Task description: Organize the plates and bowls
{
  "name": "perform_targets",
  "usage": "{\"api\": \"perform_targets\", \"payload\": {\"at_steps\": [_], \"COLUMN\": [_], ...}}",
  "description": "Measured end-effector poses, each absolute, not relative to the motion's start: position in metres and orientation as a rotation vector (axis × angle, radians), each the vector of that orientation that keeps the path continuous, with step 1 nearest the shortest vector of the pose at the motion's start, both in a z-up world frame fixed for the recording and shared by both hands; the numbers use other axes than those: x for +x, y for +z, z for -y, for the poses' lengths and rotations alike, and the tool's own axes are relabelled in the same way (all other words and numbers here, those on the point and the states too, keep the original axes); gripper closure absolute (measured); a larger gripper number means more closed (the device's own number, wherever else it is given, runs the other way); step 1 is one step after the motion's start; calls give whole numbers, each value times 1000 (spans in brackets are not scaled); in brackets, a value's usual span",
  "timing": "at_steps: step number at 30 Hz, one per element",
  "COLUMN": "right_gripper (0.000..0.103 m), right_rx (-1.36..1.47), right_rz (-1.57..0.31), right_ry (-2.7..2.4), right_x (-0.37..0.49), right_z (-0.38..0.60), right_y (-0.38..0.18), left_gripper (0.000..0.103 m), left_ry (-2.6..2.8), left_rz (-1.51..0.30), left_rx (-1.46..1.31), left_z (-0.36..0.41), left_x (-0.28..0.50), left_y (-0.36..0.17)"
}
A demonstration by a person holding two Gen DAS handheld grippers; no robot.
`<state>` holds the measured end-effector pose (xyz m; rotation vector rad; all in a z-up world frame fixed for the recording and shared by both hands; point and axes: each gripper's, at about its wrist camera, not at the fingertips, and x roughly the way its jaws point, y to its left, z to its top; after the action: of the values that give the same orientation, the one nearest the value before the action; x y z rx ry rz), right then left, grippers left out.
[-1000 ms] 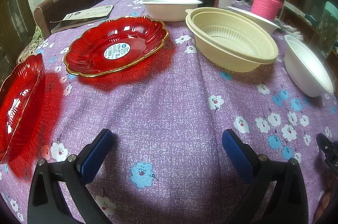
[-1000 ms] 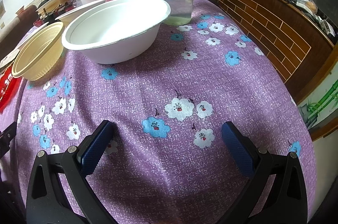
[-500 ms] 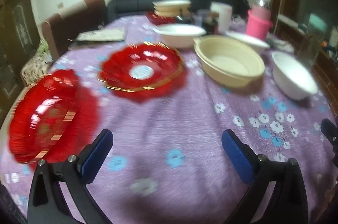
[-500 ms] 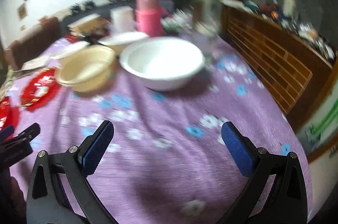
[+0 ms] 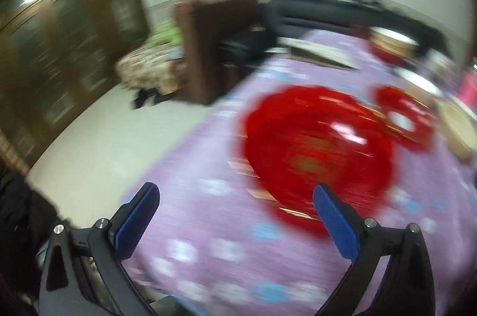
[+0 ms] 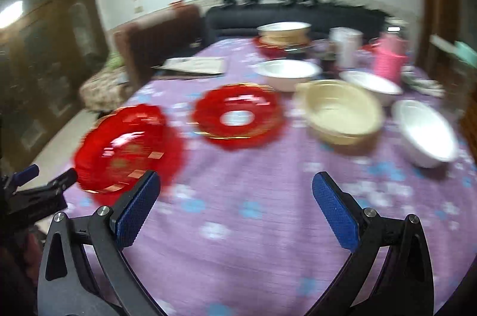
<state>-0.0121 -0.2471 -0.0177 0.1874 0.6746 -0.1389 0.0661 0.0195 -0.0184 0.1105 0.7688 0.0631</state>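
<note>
Two red scalloped plates lie on the purple flowered tablecloth. The near red plate (image 5: 319,155) (image 6: 128,149) lies just ahead of my open, empty left gripper (image 5: 235,211), whose right finger overlaps its near rim. The far red plate (image 5: 405,119) (image 6: 238,116) has a white label. A beige bowl (image 6: 342,113) and a white bowl (image 6: 423,131) sit to the right. My right gripper (image 6: 235,202) is open and empty above the cloth. The left gripper shows at the left edge of the right wrist view (image 6: 35,187). Both views are blurred.
More white bowls (image 6: 286,72), a stack of bowls on a red dish (image 6: 283,34), a white cup (image 6: 345,47), a pink knitted flask (image 6: 390,59) and a booklet (image 6: 193,65) stand at the back. A brown chair (image 5: 214,47) and the table's left edge (image 5: 179,149) are near.
Both grippers have lifted and swung left. The left now faces the near red plate and the table's left edge. The right view now takes in the whole table. Both stay open.
</note>
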Motion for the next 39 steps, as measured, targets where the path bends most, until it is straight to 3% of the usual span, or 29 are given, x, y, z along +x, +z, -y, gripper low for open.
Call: {"api": "perform_targets", "payload": {"at_steps": [8,28,31,35,37,39], "right_gripper": [0,6,11,23,28,36], "right_rx": [328,391,386,398,394,395], "right_rz": [-742,-923,-932,-957,-974,-982], "right_ry": [-22,-24,-27,-22,-21,-17], "right_x": [47,112,115,121,124,125], "right_z": [203,183,181,180,177,175], "right_y": [-35,-79,-82,-87,-89,-91], "left_gripper": [0,2,6,23,25,34], "left_ry": [61,58,45,40,37,44], "left_rz": [-847,-958,-987,-1035,-1029,-1022], "left_rx": [82,72,72,40,32,41], "left_z": [-40,-8,-6,-10,-10,-9], "left_x": [127,150,152,156,156,155], "left_y": [-26,-66,-73,-83,-83,-82]}}
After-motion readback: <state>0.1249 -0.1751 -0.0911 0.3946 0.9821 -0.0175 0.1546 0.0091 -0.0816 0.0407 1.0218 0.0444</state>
